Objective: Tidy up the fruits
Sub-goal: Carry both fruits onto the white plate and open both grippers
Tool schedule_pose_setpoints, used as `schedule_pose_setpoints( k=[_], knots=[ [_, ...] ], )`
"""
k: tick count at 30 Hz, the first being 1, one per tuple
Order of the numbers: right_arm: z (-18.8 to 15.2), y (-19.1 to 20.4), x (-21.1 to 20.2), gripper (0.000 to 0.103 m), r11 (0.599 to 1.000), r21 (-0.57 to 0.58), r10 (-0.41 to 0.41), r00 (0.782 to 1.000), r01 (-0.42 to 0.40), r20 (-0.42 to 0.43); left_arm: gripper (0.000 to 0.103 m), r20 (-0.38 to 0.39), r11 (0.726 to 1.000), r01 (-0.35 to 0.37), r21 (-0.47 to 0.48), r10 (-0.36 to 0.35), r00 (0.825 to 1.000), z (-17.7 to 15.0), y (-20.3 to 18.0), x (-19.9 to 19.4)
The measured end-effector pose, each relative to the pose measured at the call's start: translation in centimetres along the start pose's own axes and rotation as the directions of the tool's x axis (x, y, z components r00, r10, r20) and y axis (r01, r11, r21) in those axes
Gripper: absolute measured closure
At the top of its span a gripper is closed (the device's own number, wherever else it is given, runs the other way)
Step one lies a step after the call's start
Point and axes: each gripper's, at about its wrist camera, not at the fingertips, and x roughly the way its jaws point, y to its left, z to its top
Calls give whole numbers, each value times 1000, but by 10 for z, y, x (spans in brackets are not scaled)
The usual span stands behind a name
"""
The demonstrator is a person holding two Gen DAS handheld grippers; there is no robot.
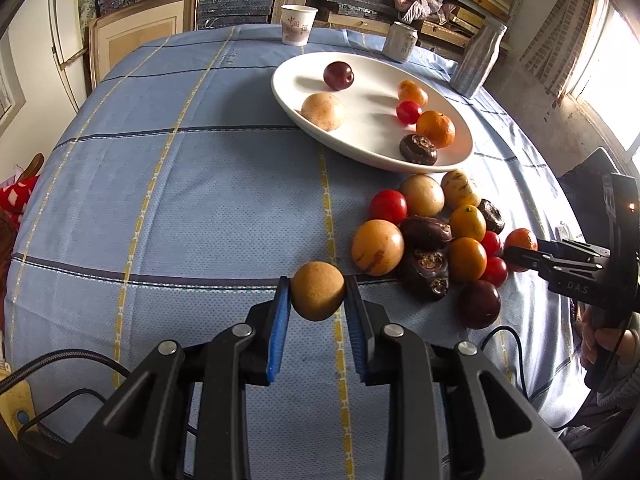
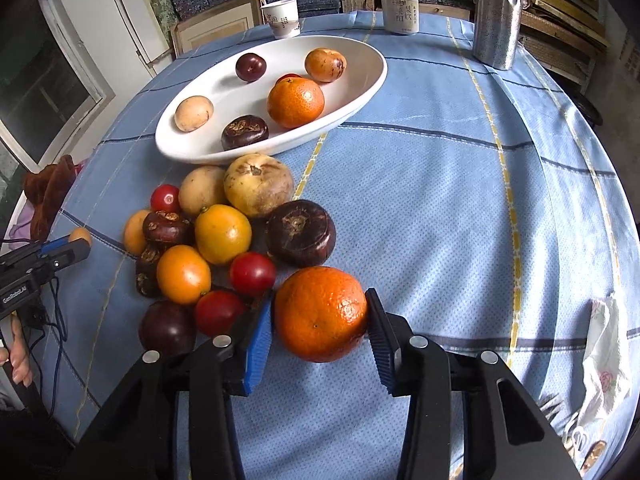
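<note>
My left gripper (image 1: pixel 317 294) is shut on a small tan round fruit (image 1: pixel 317 297), near the table's front edge and left of the fruit pile (image 1: pixel 432 240). My right gripper (image 2: pixel 320 314) is shut on an orange tangerine (image 2: pixel 320 314) at the near edge of the same pile (image 2: pixel 224 236). The pile holds cherry tomatoes, kumquats, dark water chestnuts, tan fruits and a dark plum. A white oval plate (image 1: pixel 304 68) (image 2: pixel 360 76) behind the pile holds several fruits, among them a tangerine (image 2: pixel 295 97) and a plum (image 2: pixel 251 66).
A paper cup (image 1: pixel 298 24), a drink can (image 1: pixel 400 42) and a metal bottle (image 1: pixel 478 60) stand at the table's far edge behind the plate. A blue checked cloth (image 1: pixel 180 180) covers the table. A floral cloth (image 2: pixel 604 352) lies at the right edge.
</note>
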Motion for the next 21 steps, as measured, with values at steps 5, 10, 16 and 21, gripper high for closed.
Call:
schedule_pose_setpoints(
  k=[5, 10, 16, 21],
  knots=[
    [1, -9, -18, 58, 1000, 28, 4, 1000, -5, 29, 77, 22, 1000, -12, 4, 12, 1000, 16, 0, -7],
    [39, -16, -59, 58, 999, 38, -1, 988, -5, 156, 77, 102, 999, -27, 26, 24, 994, 61, 2, -26],
    [102, -8, -101, 58, 1000, -2, 16, 951, -16, 309, 77, 202, 996, -37, 77, 20, 979, 129, -9, -41],
    [145, -3, -100, 58, 999, -28, 38, 934, -30, 354, 77, 230, 994, -26, 103, 2, 973, 170, -24, -28]
  ],
)
